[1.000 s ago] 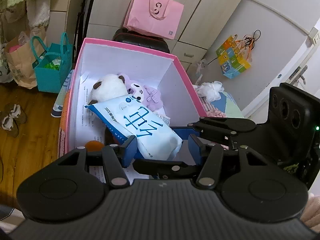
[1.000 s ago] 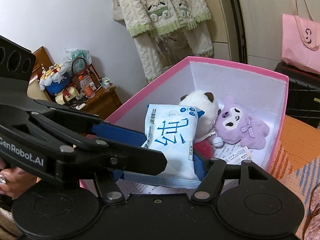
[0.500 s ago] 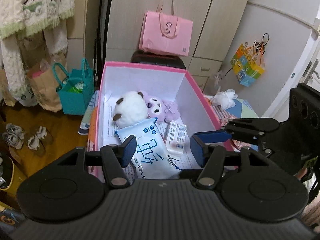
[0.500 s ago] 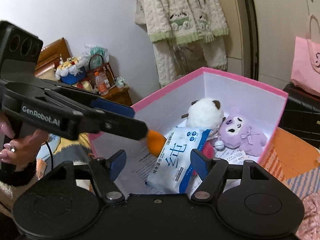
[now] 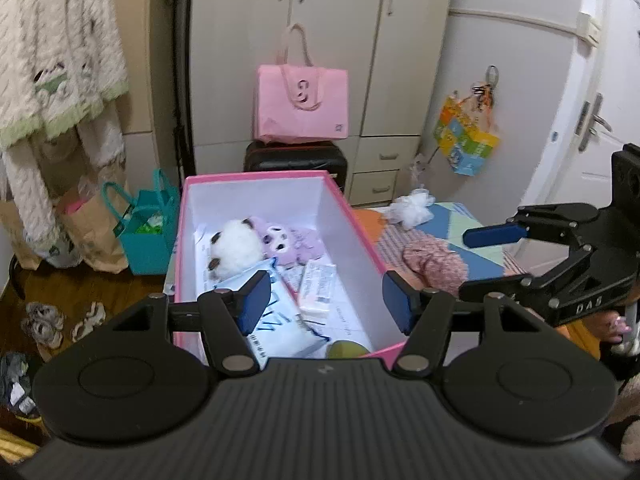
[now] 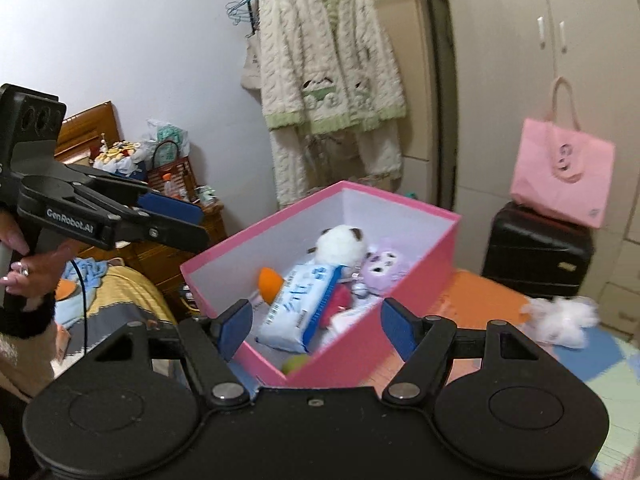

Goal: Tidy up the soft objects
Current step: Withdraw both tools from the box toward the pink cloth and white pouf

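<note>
A pink box (image 5: pixel 360 236) (image 6: pixel 400 308) stands open on the mat. In it lie a blue-and-white wipes pack (image 5: pixel 280 320) (image 6: pixel 300 304), a white plush (image 5: pixel 234 248) (image 6: pixel 340 244), a purple plush (image 5: pixel 288 240) (image 6: pixel 384 268), an orange toy (image 6: pixel 270 284), a small tissue pack (image 5: pixel 318 288) and a green ball (image 6: pixel 296 364). My left gripper (image 5: pixel 326 302) hovers open above the box's near end, holding nothing. My right gripper (image 6: pixel 316 328) is open and empty too, back from the box's corner. A pink knitted piece (image 5: pixel 436 264) and a white fluffy item (image 6: pixel 560 320) lie on the mat outside the box.
A pink bag (image 5: pixel 302 104) sits on a black suitcase (image 6: pixel 536 256) behind the box, in front of wardrobe doors. A teal bag (image 5: pixel 148 228) and a paper bag stand on the wooden floor at left. A fluffy robe (image 6: pixel 328 60) hangs on the wall. A person's hand (image 6: pixel 28 268) grips the left handle.
A second ago both grippers closed around the wipes pack over the box. They let it go; it now lies in the box, and both grippers have drawn back and risen.
</note>
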Demonstrator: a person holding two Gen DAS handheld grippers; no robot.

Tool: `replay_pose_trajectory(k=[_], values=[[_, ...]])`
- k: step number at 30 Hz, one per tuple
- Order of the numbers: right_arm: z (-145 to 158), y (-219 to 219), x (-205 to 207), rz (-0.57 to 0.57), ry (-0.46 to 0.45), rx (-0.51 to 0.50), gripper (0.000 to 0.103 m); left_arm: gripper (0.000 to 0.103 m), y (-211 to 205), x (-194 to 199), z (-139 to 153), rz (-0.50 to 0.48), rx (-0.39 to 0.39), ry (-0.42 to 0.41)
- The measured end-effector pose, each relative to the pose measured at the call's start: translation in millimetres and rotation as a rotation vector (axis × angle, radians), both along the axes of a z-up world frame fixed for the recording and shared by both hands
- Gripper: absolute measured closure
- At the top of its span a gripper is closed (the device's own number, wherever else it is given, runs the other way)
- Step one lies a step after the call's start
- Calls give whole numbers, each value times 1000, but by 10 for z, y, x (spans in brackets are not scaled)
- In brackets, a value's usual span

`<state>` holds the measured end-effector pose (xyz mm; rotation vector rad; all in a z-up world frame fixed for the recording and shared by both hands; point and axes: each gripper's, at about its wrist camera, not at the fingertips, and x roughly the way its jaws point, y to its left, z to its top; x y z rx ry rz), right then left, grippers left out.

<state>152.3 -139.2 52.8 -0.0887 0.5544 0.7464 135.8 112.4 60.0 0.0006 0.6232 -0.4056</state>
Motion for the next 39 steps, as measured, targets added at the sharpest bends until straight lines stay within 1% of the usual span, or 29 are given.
replay_pose_trajectory(k=[3,7,12,14,18,25,28,31,34,35,36,39], values=[[42,-210,-131,-43,-24,-18,27,41,-136,-93,49,-33,10,-15],[57,-501,-258,-98,-34,-25,27,41,-352,-163,79,-86,30,-25],[34,-810,-351,-150,-33,-26,27,40,-676,-174,80,-151,59,-15],[26,-908,-368,-164,-33,-23,27,40,-816,-171,80,-178,67,-12],[-4,-1099,-387,-182,-32,-14,27,33,-1108,-126,60,-230,82,-1],[-126,-1355,-239,-229,-22,6,26,32,-1601,58,-101,-299,98,57],[-173,-1413,-153,-222,-31,8,22,32,-1743,168,-196,-311,84,84],[-229,-1456,-40,-214,-30,2,22,32,-1860,305,-305,-310,55,115],[-288,-1517,116,-210,-17,16,22,31,-1935,442,-418,-280,22,120],[-314,-1540,166,-211,-20,18,22,28,-1954,478,-455,-264,13,120],[-334,-1556,217,-217,-35,20,22,26,-1972,518,-499,-248,6,120],[-405,-1592,329,-229,-103,10,22,24,-2024,623,-637,-197,-2,108]])
